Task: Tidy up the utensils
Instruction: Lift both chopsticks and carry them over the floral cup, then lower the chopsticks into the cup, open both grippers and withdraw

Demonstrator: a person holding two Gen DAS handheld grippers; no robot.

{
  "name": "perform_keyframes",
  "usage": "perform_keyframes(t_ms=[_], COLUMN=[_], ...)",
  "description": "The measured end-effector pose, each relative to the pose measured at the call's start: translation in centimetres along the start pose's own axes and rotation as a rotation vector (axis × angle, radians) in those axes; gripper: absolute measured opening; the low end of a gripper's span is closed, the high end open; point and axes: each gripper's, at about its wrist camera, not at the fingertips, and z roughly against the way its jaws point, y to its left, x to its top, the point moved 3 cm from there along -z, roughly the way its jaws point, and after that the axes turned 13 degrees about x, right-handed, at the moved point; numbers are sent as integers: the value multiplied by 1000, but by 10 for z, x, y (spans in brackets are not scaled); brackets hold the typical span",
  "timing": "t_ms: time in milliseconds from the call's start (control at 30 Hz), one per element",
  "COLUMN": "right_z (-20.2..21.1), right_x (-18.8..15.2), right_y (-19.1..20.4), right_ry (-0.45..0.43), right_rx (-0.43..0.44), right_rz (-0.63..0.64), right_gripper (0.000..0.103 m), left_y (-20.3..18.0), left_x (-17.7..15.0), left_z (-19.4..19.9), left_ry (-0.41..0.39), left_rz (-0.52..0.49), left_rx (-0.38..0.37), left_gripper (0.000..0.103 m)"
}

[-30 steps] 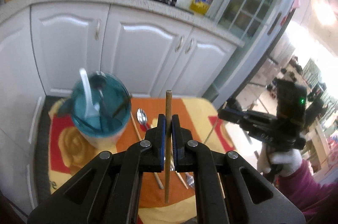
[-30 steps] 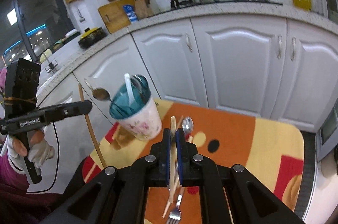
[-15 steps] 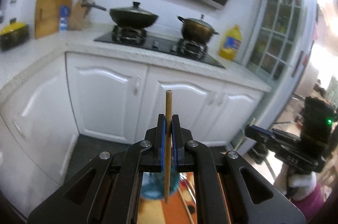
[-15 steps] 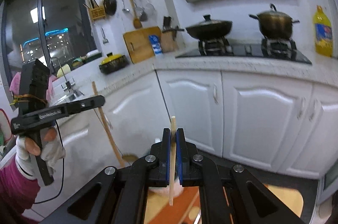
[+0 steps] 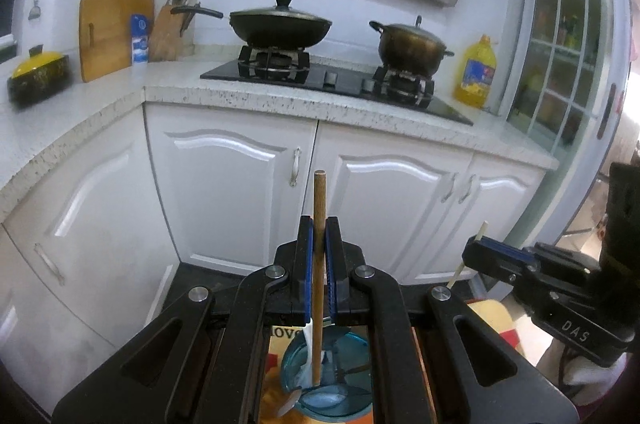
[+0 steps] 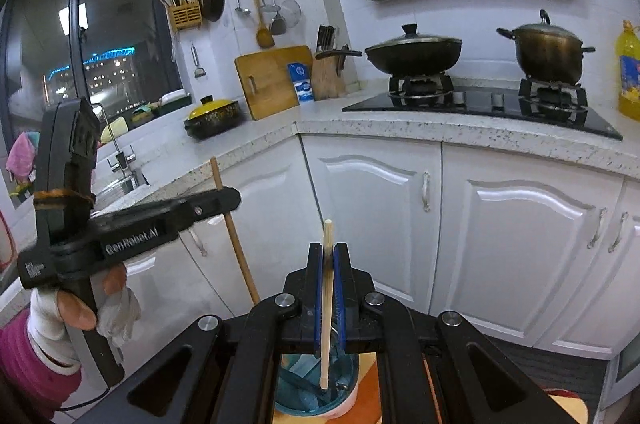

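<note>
Chopsticks are the story here, one per hand. Starting on your left: your left claw point(image 5: 319, 236) is pinched shut on a dark wooden chopstick point(image 5: 318, 264), gripped around its middle so it stands nearly upright. Its lower tip hangs right over, maybe just inside, the mouth of the teal-rimmed cup point(image 5: 328, 372) below. From the wrist view I can't tell whether it's actually touching anything in there. Holding it vertical makes sense, since a stick dropped tip-first should slide in among the handles instead of bridging the rim.

The cup already has a white spoon point(image 5: 308, 340) and some metal cutlery standing in it, and it sits on the orange-and-yellow cloth on the desk, so that's clearly your collection pot.

Moving right: your right claw point(image 6: 328, 264) is also clamped tight, on a paler chopstick point(image 6: 327, 304), same upright hold, tip pointing down into the same cup point(image 6: 316, 388). Both sticks look lined up for the drop at once.

My guess is you just need to lower a touch and release. Watch for the two claws crowding each other over that narrow opening.
</note>
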Motion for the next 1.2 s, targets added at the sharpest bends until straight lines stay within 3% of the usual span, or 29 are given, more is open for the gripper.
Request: perform_keyframes(t_ms=[433,833,1000,1067,1133,1167,1200], right_z=[-37,-85,-85,-81,-72,-68,-65], right_x=[-14,-61,-67,-68,-70,-71,-73], right_y=[-11,-35,-38,-39,-41,-42,-41], right_ry=[63,210,226,222,207,202,201], right_rx=[-38,-16,8,7,7,8,8], right_rz=[10,-74,-112,-122,-138,-148,-154], right_gripper=[5,5,5,12,25,27,27], left_y=[-2,-11,-12,-11,-9,-8,-6], left_x=[-23,-56,-58,-58,-58,-58,-58], left_z=[-31,-53,-51,-49,-46,-43,-41], left_ry=[40,120,134,147,152,153,154], left_rz=[1,-30,-30,-24,-20,-15,-5], left_rx=[29,23,12,7,3,5,4], left_gripper=[4,5,4,5,13,19,33])
